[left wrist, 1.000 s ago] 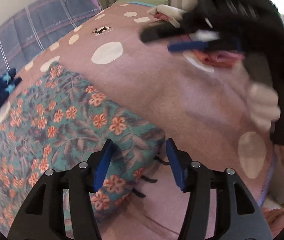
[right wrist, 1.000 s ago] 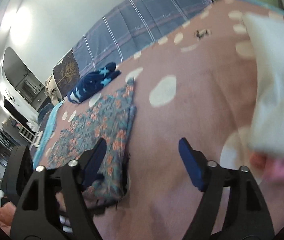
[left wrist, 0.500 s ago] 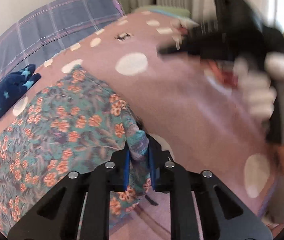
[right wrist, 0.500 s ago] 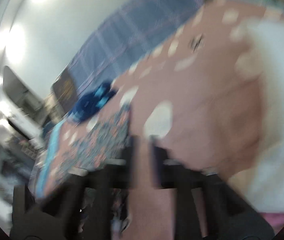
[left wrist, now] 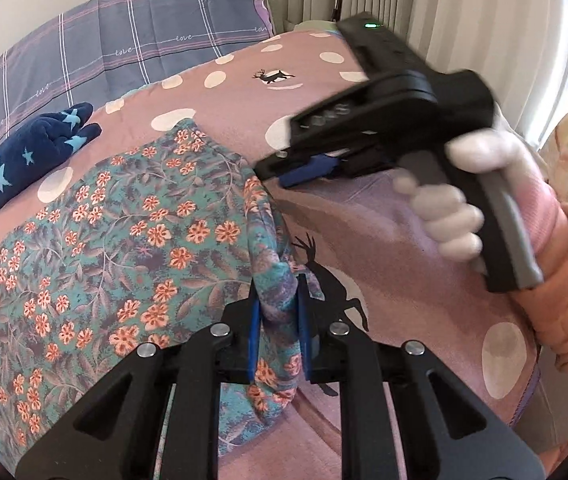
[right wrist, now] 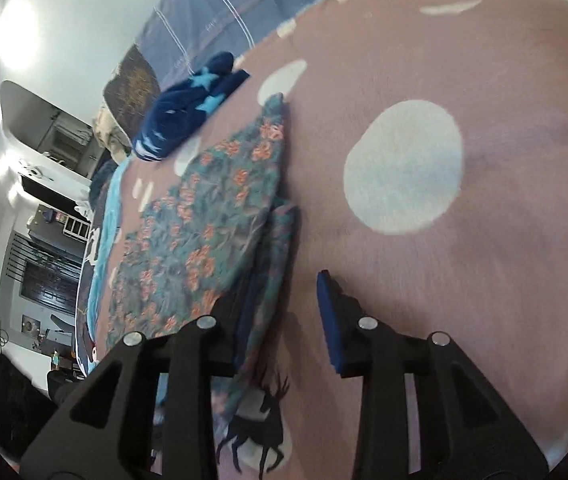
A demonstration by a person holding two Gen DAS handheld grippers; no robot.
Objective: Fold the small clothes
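Gripping the floral cloth [left wrist: 131,248] at its near right corner, the left gripper [left wrist: 277,332] is clamped on a bunched fold of fabric; both blue pads press the cloth, jaws nearly closed. The cloth lies spread on the pink blanket [left wrist: 384,240], toward its left side, near the front edge. A dark star-print garment [left wrist: 23,160] sits at the blanket's far left, well apart from the cloth.

Right gripper [right wrist: 284,312]: over the cloth's right edge, jaws partly apart, having just been opening. The left pad lies against the doubled fabric edge; the right pad [right wrist: 330,316] stands clear over bare blanket. Not gripping anything as far as can be seen.

Risks, as judged:
- Left grip holds a thick wad rather than a clean corner; lifting may drag hidden layers along and skew the fold.
- Right jaws straddle only the edge; closing now may catch one layer, or the blanket pile with it.
- Uneven lift between the two grippers would twist the cloth and leave a crooked crease.
- The right hand [left wrist: 456,208] appears blurred in the left view; a hurried close could miss the hem.
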